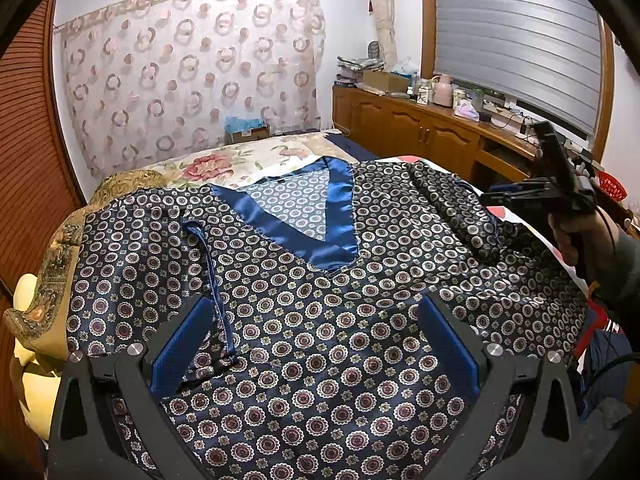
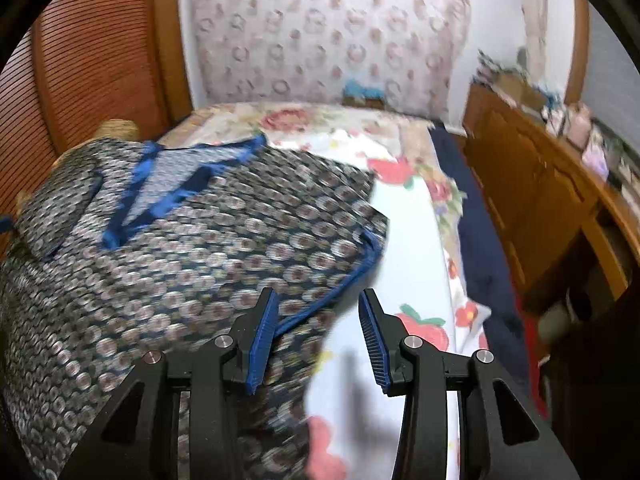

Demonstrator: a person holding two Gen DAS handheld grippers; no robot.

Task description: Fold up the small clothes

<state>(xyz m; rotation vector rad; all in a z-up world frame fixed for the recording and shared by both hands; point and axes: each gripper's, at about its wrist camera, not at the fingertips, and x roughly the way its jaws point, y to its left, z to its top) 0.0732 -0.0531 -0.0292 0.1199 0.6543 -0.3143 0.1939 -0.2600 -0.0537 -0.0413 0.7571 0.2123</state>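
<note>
Left wrist view
Top (image 1: pixel 304 320): spread front-up on the bed (image 1: pixel 248 164), neckline away from the camera, likely laid flat for folding.
Left gripper (image 1: pixel 320 344): jaws wide apart above the fabric, holding nothing; sleeve edge just beside its left pad.
Right gripper (image 1: pixel 532 196): raised over the far sleeve; its gap cannot be told here.

Right wrist view
Right gripper (image 2: pixel 318 340): open, empty, low over the sleeve's blue hem (image 2: pixel 340 288), probably lining up to pinch it.
Picture: blurred.

Left hand-held gripper (image 1: pixel 316 344) and right hand-held gripper (image 2: pixel 318 336), jaws apart
</note>
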